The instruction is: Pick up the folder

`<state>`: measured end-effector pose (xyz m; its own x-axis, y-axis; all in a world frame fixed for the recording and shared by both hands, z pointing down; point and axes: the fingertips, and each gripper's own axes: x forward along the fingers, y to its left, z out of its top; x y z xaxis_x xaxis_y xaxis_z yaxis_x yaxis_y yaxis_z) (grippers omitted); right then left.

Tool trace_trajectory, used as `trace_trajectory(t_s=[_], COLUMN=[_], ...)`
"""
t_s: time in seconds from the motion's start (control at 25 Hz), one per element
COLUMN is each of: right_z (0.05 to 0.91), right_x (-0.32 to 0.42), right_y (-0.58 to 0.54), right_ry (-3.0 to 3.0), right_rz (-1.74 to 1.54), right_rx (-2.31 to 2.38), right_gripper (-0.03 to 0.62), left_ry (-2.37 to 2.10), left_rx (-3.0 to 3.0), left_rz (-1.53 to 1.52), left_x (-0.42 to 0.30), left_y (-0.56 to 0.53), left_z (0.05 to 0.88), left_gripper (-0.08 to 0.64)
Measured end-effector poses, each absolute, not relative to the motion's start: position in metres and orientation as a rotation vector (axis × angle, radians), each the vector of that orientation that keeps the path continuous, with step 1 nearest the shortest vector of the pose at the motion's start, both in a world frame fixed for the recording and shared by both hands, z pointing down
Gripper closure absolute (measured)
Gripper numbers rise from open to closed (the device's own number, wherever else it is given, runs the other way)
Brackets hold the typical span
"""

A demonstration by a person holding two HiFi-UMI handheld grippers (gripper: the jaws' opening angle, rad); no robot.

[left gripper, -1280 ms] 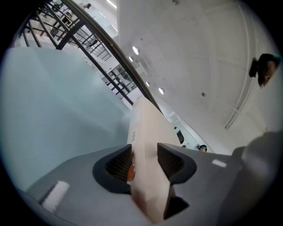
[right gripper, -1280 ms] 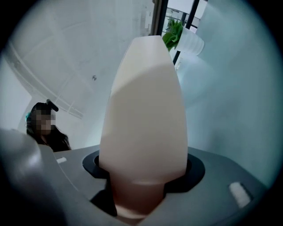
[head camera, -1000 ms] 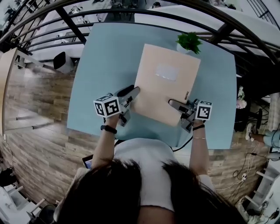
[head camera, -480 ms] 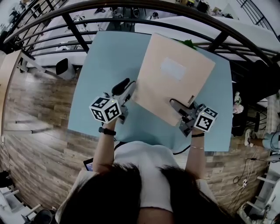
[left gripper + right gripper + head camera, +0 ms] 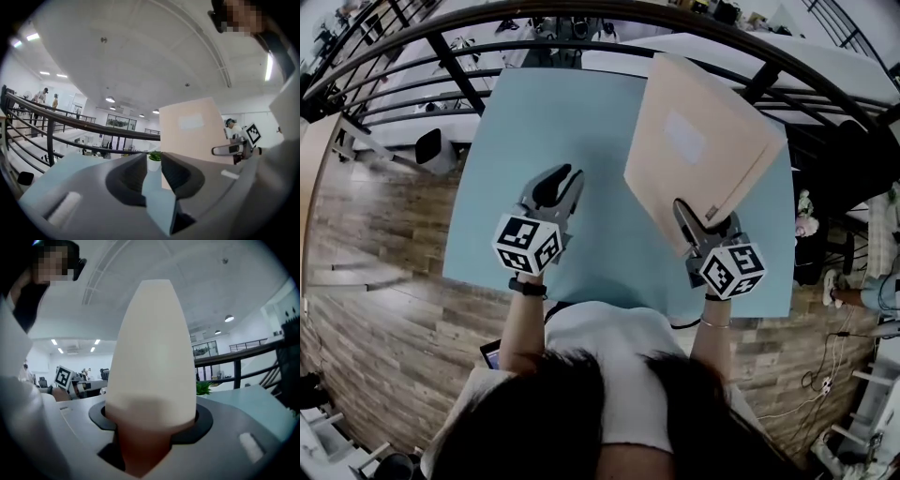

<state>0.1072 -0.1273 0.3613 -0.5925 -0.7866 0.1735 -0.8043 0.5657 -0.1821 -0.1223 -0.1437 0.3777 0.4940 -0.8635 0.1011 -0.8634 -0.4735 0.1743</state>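
The beige folder [image 5: 703, 155] is off the light-blue table [image 5: 553, 112], tilted up at the right. My right gripper [image 5: 698, 223] is shut on its lower spine edge, jaws still closing. In the right gripper view the folder [image 5: 154, 352] fills the gap between the jaws of my right gripper [image 5: 150, 423]. My left gripper [image 5: 555, 189] hovers over the table left of the folder, apart from it, its jaws closing with nothing between them. In the left gripper view the folder [image 5: 192, 129] stands beyond the left gripper [image 5: 152, 174], with the right gripper [image 5: 233, 149] at its edge.
A small potted plant [image 5: 153, 160] stands at the table's far edge, behind the folder. A dark railing [image 5: 441, 56] runs beyond the table. Wooden floor [image 5: 375, 281] lies to the left and below.
The folder has come up off the table and tipped to the right in the right gripper. The left gripper has let go of its left edge. Both grippers rose and rolled.
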Motion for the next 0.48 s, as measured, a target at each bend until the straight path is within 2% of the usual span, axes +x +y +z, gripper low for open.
trace_trajectory(t_s=[0.2, 0.4, 0.48], right_z=[0.378, 0.391, 0.392], right_x=[0.118, 0.124, 0.125], right_y=[-0.125, -0.127, -0.129], right_ry=[-2.513, -2.473, -2.459], right_rz=[0.194, 0.213, 0.206], right_rx=[1.46, 1.497, 1.514], right_gripper=[0.319, 0.325, 0.325], left_ry=[-1.499, -1.495, -1.496], left_rx=[2.538, 2.504, 2.502], left_rz=[0.076, 0.118, 0.13], left_x=[-0.106, -0.101, -0.101], left_y=[-0.143, -0.147, -0.149], left_z=[0.393, 0.409, 0.412], left_gripper=[0.442, 0.502, 0.503])
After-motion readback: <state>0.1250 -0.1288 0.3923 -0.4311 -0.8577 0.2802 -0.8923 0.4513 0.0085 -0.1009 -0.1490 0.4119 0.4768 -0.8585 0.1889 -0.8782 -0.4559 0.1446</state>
